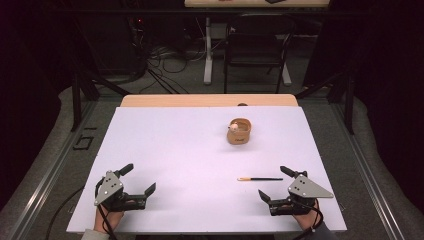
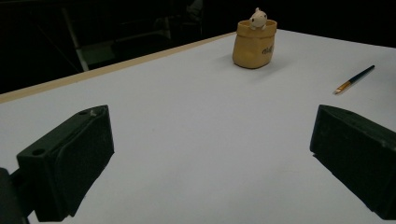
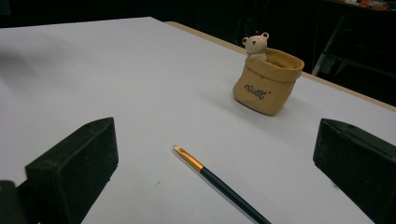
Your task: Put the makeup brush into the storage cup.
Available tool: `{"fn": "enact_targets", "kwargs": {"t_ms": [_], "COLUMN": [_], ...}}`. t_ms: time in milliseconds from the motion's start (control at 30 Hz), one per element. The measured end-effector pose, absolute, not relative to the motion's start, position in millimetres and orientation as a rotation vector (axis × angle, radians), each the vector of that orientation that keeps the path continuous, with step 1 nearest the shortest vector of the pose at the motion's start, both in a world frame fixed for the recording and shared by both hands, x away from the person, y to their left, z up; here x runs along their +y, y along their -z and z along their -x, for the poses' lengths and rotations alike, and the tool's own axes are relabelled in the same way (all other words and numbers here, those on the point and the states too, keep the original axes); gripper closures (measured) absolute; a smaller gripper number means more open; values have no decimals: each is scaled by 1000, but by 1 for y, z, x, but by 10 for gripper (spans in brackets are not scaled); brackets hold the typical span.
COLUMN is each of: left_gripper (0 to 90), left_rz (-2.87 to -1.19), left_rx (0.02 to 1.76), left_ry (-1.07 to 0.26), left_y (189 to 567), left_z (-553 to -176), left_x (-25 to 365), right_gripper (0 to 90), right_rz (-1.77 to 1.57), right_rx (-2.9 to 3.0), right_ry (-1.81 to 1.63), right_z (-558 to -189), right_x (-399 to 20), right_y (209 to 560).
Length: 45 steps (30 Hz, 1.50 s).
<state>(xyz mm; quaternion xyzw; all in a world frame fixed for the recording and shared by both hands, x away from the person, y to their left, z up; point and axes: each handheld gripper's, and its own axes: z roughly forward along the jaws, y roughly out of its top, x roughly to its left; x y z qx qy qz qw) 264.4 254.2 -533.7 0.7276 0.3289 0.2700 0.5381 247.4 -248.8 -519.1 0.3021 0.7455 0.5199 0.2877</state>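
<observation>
Counting: one paintbrush (image 1: 260,179), one bear pot (image 1: 239,132); left gripper (image 1: 138,180), right gripper (image 1: 275,184) jaws apart, empty.

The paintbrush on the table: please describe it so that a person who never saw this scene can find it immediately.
Look at the white table, on the side near the person, just in front of the right gripper. There the paintbrush lies flat: a thin dark handle, a gold band and a pale tip. Its only neighbour, the tan bag-shaped pot with a small bear, stands upright farther back.
</observation>
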Motion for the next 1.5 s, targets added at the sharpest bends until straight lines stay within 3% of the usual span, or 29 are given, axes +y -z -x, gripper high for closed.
{"fn": "enact_targets", "kwargs": {"t_ms": [567,1500], "left_gripper": [0,0], "left_rz": [-1732,-1728], "left_rx": [778,791], "left_ry": [-641,-635], "left_y": [534,534], "left_z": [-266,-267], "left_x": [254,255], "right_gripper": [0,0], "right_rz": [-782,-774], "right_rx": [2037,2326], "right_ry": [-1391,-1224], "right_z": [-254,-297], "right_x": [-246,-249], "right_y": [519,519]}}
